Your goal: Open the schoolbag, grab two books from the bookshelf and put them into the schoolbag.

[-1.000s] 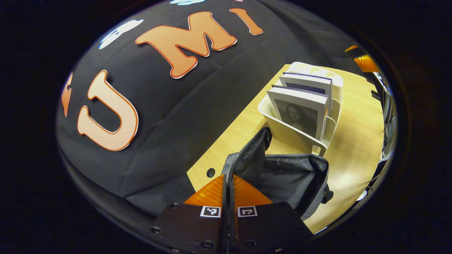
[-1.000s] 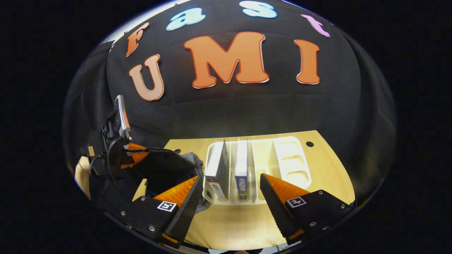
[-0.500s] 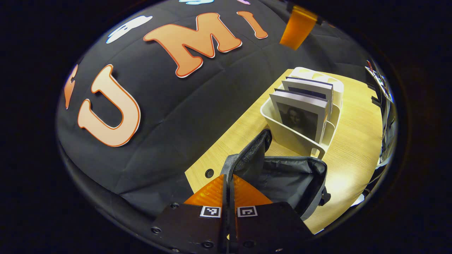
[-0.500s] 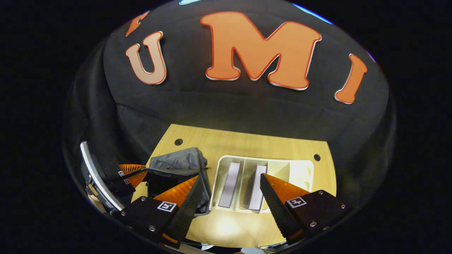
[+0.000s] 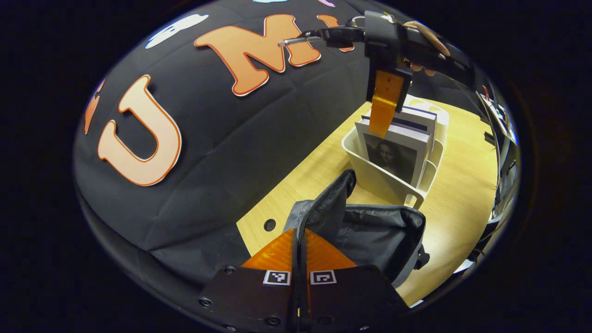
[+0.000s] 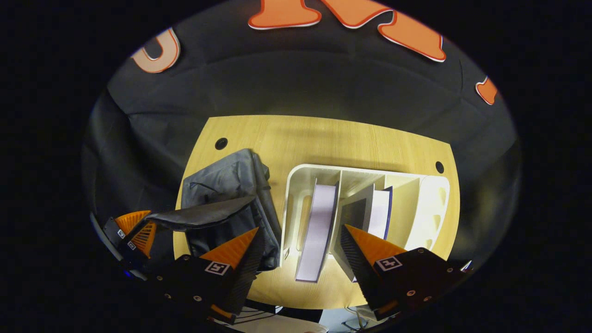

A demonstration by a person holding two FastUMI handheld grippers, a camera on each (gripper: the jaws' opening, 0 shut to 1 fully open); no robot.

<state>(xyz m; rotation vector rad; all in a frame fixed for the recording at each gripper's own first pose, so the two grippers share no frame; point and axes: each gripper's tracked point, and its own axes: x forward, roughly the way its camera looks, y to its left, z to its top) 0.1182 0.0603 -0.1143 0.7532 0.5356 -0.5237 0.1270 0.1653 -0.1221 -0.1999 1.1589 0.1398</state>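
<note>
The grey schoolbag (image 5: 374, 236) lies open on the wooden table (image 5: 462, 194). My left gripper (image 5: 298, 233) is shut on the bag's zipper edge and holds the flap (image 6: 203, 215) up. Beside the bag stands a white bookshelf (image 6: 296, 185) with two upright books. The first book (image 6: 319, 226) stands nearest the bag, the second book (image 6: 380, 212) one slot over. My right gripper (image 6: 299, 233) hangs open above the shelf, pointing down, its jaws straddling the first book without touching it. In the left gripper view one of its orange fingers (image 5: 383, 104) reaches the books' top edges.
The bookshelf's far slots (image 6: 430, 208) hold nothing. Two round holes (image 6: 221, 143) mark the table's back corners. The black cloth wall (image 6: 300, 83) rises just behind the table. A hand (image 5: 423, 41) holds the right gripper above the shelf.
The right gripper has moved forward over the bookshelf and tipped down, so it now looks onto the books from above. The left gripper keeps holding the bag flap, nearly still.
</note>
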